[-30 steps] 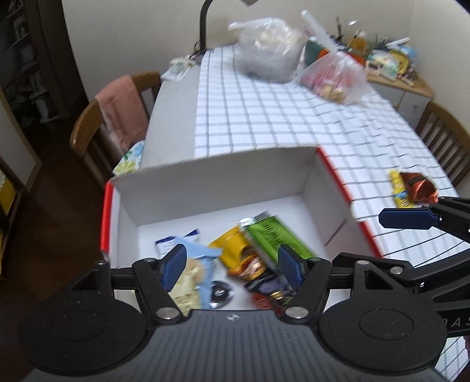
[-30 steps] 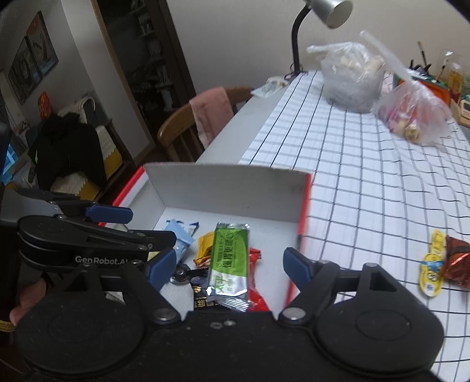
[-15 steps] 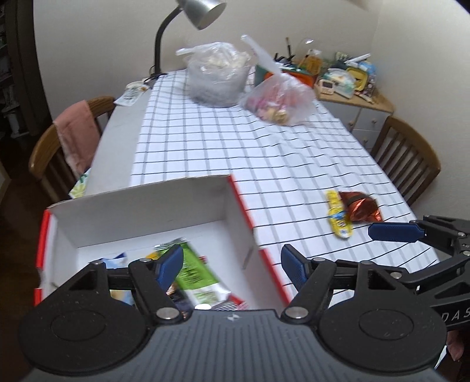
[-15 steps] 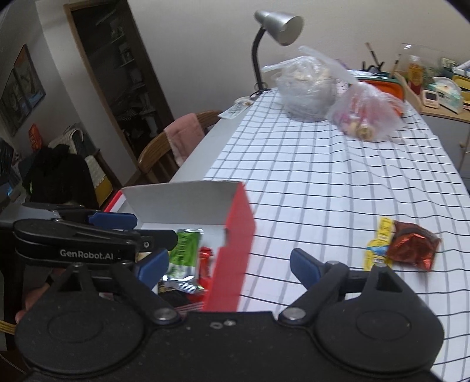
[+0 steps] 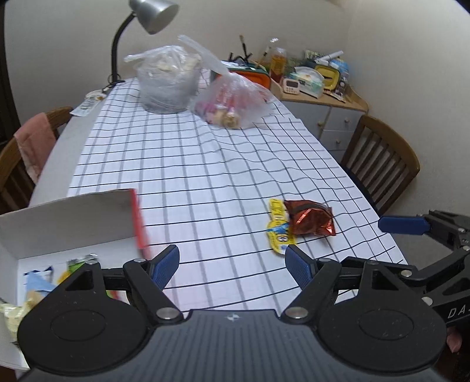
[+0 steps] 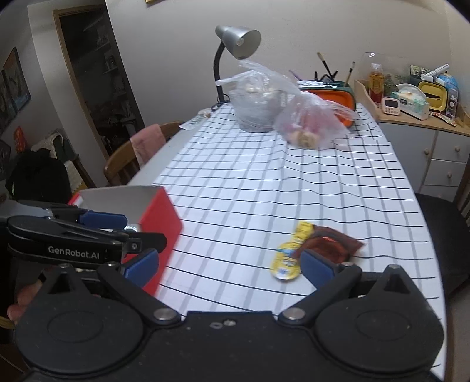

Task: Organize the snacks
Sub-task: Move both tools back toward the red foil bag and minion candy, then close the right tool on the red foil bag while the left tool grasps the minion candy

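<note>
A red-and-white cardboard box (image 5: 73, 217) (image 6: 158, 217) sits at the near left of the checked tablecloth, with several snack packets (image 5: 35, 282) inside. Out on the cloth lie a yellow snack packet (image 5: 277, 230) (image 6: 289, 252) and a red foil snack packet (image 5: 310, 217) (image 6: 332, 244), touching each other. My left gripper (image 5: 232, 264) hovers over bare cloth between box and packets, its jaws opening, nothing between them. My right gripper (image 6: 229, 263) hangs just short of the two packets, jaws opening wide and empty, its right fingertip (image 6: 315, 264) in front of the red one.
Two clear plastic bags (image 5: 167, 79) (image 5: 232, 102) and a desk lamp (image 5: 147, 17) stand at the table's far end. Wooden chairs (image 5: 382, 164) (image 5: 26, 152) flank the table. A cluttered sideboard (image 6: 417, 117) stands at the back right.
Both grippers swung from over the box to the right, toward the two packets on the cloth. Both sets of jaws opened wider. The box slid to the left edge of each view.
</note>
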The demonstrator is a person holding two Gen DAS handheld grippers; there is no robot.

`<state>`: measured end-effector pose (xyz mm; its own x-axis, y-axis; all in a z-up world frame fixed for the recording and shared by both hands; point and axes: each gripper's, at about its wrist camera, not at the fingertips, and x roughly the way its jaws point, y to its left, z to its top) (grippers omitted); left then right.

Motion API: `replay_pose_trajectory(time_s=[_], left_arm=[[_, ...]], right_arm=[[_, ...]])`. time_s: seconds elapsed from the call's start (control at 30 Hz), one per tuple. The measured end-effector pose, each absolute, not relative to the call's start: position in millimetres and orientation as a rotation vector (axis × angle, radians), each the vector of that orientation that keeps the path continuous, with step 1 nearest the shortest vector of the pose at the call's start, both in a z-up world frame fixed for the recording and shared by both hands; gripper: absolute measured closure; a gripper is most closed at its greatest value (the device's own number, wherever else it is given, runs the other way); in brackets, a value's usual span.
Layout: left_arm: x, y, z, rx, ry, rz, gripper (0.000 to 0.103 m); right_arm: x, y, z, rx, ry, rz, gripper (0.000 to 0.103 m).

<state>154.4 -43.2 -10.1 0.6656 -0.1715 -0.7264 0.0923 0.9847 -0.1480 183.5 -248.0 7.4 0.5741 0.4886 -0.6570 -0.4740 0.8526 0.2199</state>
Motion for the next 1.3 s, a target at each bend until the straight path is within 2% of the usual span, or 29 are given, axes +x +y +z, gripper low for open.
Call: replay_pose_trajectory(time_s=[0.37,0.73,1.03,1.23,1.3], left_arm=[[190,-101,-44,-0.089,0.861,-0.134,0.024],[203,-125,-56,-0.094,0.874,-0.068,0.024],[212,-130,-72,-0.063,0.910,-0.050,0.024],[220,-132,-83,-0.048,0.928,-0.059,0.024],[224,-133,-86,-0.041,0.932,-0.069,0.024]], right_arm=[[240,-306,-17,-0.121,0.818,0.641,0.000],[311,-298,-62,-0.346,0.872,0.751,0.001],[331,-267,-105,-0.545,0.882,0.852,0.008],[346,-263,-120,-0.553,0.895,0.895,0.011],[348,-263,-126,-0.553,0.911,0.898,0.021]])
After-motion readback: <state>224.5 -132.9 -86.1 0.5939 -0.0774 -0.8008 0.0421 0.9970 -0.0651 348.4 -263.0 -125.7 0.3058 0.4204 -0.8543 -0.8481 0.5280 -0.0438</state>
